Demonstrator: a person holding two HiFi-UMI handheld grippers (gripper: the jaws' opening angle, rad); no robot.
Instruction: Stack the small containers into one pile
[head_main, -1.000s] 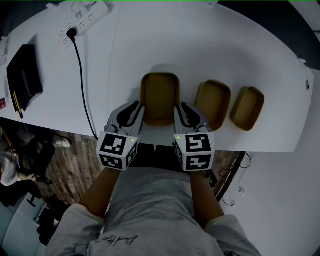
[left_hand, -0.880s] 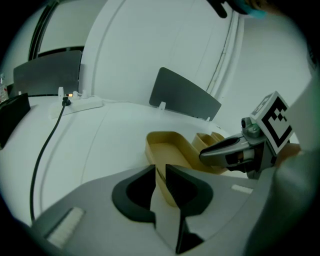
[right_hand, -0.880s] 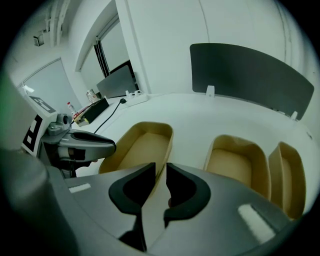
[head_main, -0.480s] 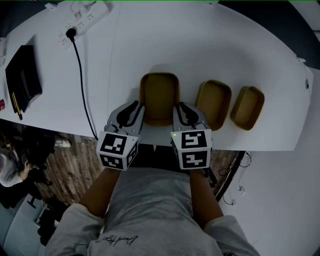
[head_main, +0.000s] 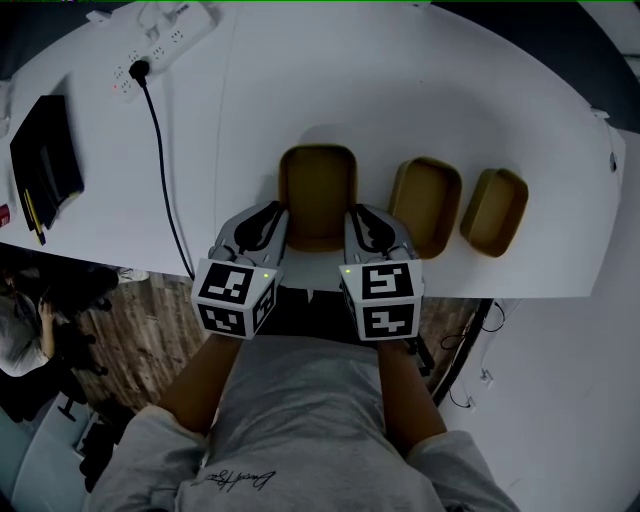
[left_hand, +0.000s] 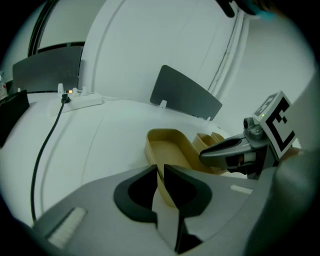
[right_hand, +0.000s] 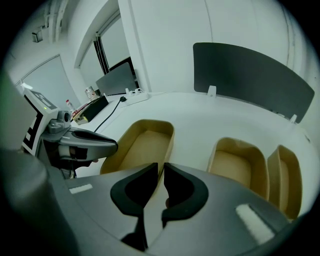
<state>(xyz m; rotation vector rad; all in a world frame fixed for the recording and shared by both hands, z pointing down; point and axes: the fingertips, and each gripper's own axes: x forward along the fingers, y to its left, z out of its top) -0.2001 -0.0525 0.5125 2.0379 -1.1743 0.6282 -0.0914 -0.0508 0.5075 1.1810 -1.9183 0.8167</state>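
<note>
Three tan containers stand in a row on the white table: a large one (head_main: 318, 195) in the middle, a medium one (head_main: 427, 207) and a small one (head_main: 495, 213) to its right. My left gripper (head_main: 270, 212) sits at the large container's near left corner, its jaws shut on the left wall (left_hand: 167, 147). My right gripper (head_main: 362, 213) straddles the near right wall (right_hand: 145, 142). Its jaws have just been closing with that wall between them and now pinch it. Both other containers (right_hand: 235, 165) (right_hand: 287, 177) lie untouched beside it.
A power strip (head_main: 170, 30) lies at the far left with a black cable (head_main: 160, 140) running over the table's near edge (head_main: 120, 262). A black notebook (head_main: 45, 150) lies far left. A grey divider panel (right_hand: 250, 75) stands at the back.
The right gripper's jaws have narrowed onto the large container's right wall. Both hands and all three containers have stayed where they were.
</note>
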